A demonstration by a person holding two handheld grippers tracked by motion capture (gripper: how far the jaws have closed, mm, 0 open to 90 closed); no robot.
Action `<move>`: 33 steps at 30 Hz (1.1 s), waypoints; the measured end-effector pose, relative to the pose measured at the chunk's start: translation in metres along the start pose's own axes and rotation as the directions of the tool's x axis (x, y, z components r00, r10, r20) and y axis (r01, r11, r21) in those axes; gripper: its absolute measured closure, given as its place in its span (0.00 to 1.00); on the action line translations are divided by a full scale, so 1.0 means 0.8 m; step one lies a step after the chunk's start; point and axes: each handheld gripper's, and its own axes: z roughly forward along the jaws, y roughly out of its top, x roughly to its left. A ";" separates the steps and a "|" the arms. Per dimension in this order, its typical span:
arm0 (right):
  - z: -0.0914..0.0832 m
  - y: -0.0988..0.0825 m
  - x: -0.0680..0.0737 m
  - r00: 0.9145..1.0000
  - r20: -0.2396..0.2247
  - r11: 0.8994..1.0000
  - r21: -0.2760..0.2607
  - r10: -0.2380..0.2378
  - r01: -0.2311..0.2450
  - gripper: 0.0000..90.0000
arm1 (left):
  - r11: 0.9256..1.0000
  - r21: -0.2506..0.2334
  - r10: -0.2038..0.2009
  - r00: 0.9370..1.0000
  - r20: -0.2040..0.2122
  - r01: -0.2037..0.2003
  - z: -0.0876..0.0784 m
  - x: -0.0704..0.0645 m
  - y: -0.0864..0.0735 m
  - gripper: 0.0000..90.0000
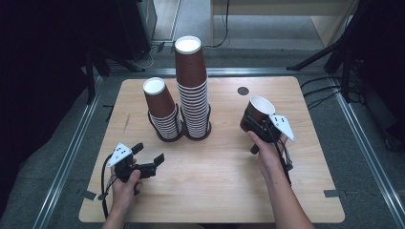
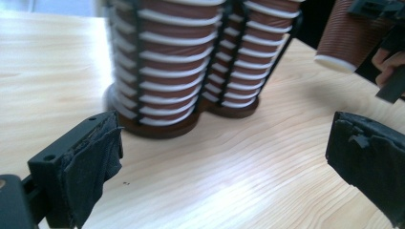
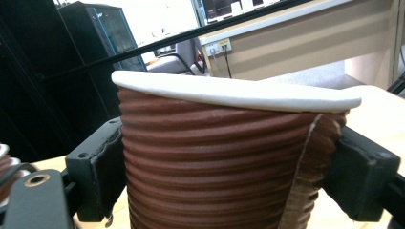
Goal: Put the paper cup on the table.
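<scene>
Two stacks of brown ribbed paper cups with white rims stand upside down in a black wire holder (image 1: 168, 138) at the table's middle back: a short stack (image 1: 162, 107) and a taller stack (image 1: 192, 86). In the left gripper view the same short stack (image 2: 162, 62) and tall stack (image 2: 253, 47) rise straight ahead. My right gripper (image 1: 252, 123) is shut on a single brown cup (image 1: 260, 109), tilted, to the right of the stacks; the cup (image 3: 215, 157) is squeezed between both pads (image 3: 102, 167). My left gripper (image 1: 149, 152) is open and holds nothing, low over the table in front of the short stack, jaws wide (image 2: 224, 143).
The wooden table (image 1: 215, 191) has a small dark round mark (image 1: 243, 90) at its back right. Black stand legs (image 1: 329, 50) and cables lie on the floor beyond the right edge. A dark cabinet (image 1: 138, 24) stands behind the table at left.
</scene>
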 end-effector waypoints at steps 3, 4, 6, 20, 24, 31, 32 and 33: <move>0.008 -0.001 -0.006 1.000 0.002 1.000 -0.003 -0.019 0.019 0.14 | 1.000 0.005 -0.009 1.000 -0.022 0.010 -0.014 0.014 -0.008 0.00; 0.011 -0.002 -0.009 1.000 0.003 1.000 -0.006 -0.028 0.028 0.14 | 1.000 0.004 -0.011 1.000 -0.028 0.012 -0.018 0.018 -0.011 0.00; 0.016 -0.002 -0.013 0.999 0.012 0.999 -0.006 -0.052 0.052 0.14 | 1.000 0.005 -0.015 0.999 -0.046 0.015 -0.027 0.027 -0.016 0.00; 0.040 0.002 -0.038 0.982 0.081 0.985 -0.004 -0.170 0.171 0.14 | 0.999 -0.005 -0.038 0.993 -0.110 0.038 -0.048 0.068 -0.032 0.00; 0.048 0.003 -0.036 0.976 0.091 0.980 0.002 -0.197 0.197 0.14 | 1.000 0.000 -0.024 0.992 -0.128 0.025 -0.045 0.069 -0.036 0.00; 0.060 0.002 -0.036 0.969 0.108 0.975 0.014 -0.224 0.224 0.14 | 1.000 -0.019 -0.020 0.990 -0.140 0.017 -0.043 0.069 -0.040 0.00; 0.061 0.002 -0.038 0.965 0.113 0.972 0.016 -0.235 0.235 0.14 | 0.999 -0.023 -0.027 0.990 -0.137 0.024 -0.043 0.070 -0.040 0.00; 0.063 0.001 -0.038 0.965 0.115 0.972 0.023 -0.237 0.236 0.14 | 0.999 -0.028 -0.033 0.990 -0.136 0.030 -0.044 0.071 -0.040 0.00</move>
